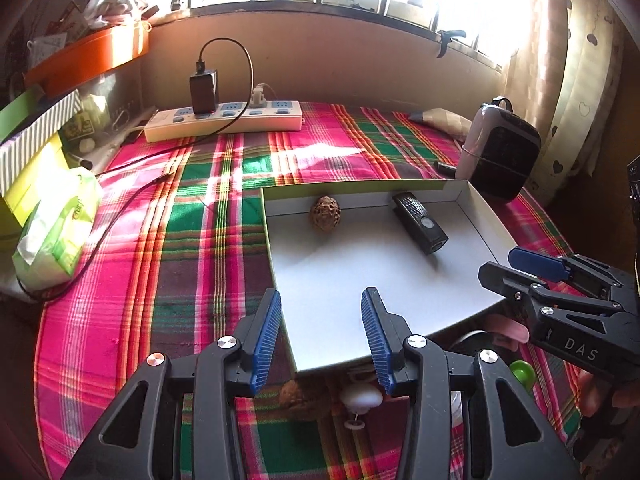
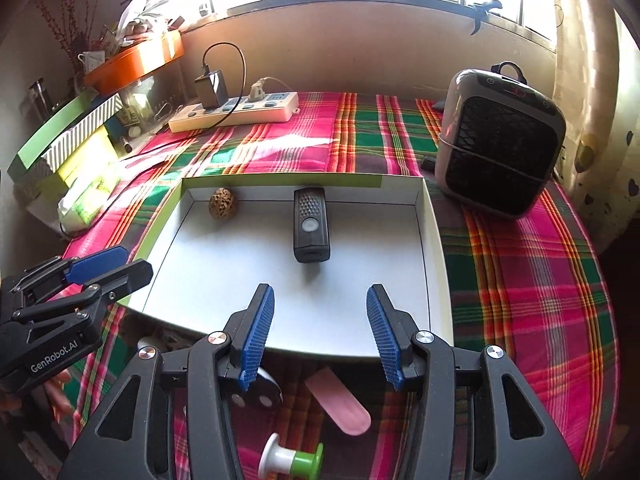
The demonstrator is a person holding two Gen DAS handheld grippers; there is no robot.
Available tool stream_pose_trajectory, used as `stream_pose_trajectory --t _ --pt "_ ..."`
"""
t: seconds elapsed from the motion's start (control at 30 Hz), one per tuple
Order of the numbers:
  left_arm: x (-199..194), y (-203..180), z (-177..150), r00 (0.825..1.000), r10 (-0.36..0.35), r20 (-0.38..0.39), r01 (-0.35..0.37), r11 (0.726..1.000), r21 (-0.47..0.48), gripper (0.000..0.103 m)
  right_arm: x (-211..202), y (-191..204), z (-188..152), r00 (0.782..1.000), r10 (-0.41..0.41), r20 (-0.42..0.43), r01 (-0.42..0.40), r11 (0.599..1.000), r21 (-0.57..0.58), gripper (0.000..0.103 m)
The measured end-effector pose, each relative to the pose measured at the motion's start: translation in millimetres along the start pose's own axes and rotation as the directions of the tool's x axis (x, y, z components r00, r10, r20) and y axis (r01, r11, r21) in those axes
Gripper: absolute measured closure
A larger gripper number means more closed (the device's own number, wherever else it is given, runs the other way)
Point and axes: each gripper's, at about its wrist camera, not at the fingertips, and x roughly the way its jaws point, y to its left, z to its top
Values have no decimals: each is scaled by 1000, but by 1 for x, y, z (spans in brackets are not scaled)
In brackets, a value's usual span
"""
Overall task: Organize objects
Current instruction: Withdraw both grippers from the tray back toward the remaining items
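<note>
Tray holds the remote and walnut. My left gripper and right gripper hang spread, empty. Pink stick and green-white peg wait half under the tray's lip; I risk nudging it.

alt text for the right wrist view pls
The open right gripper hovers over the near edge of a shallow white cardboard tray holding a black rectangular remote and a brown wrinkled walnut, on a pink-and-green plaid tablecloth.

Pink-green plaid cloth, white tray, black remote.
</note>
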Motion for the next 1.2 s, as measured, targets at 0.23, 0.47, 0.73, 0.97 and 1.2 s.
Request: stream_pose_trajectory --t 0.23,0.47,0.73,0.97,1.2 --pt "-15 6 -24 1000 -10 6 10 1000 -23 63 -17 -3 -16 1000 2 25 -2 1000 9 54" --pt "-23 14 -45 1000 -30 -1 30 998 -47 63 -27 -10 -36 1000 11 28 -12 999 36 54" --pt "-21 10 -61 998 -60 -18 59 998 -33 62 -32 -13 -56 998 34 44 -36 999 27 54" --pt "-15 2 -70 995 -92 -40 90 995 -33 62 -32 -16 -72 997 65 36 -66 997 34 54" --pt "-10 -2 -72 993 -106 -54 104 994 -30 62 -32 -15 -81 995 94 33 -95 995 26 53"
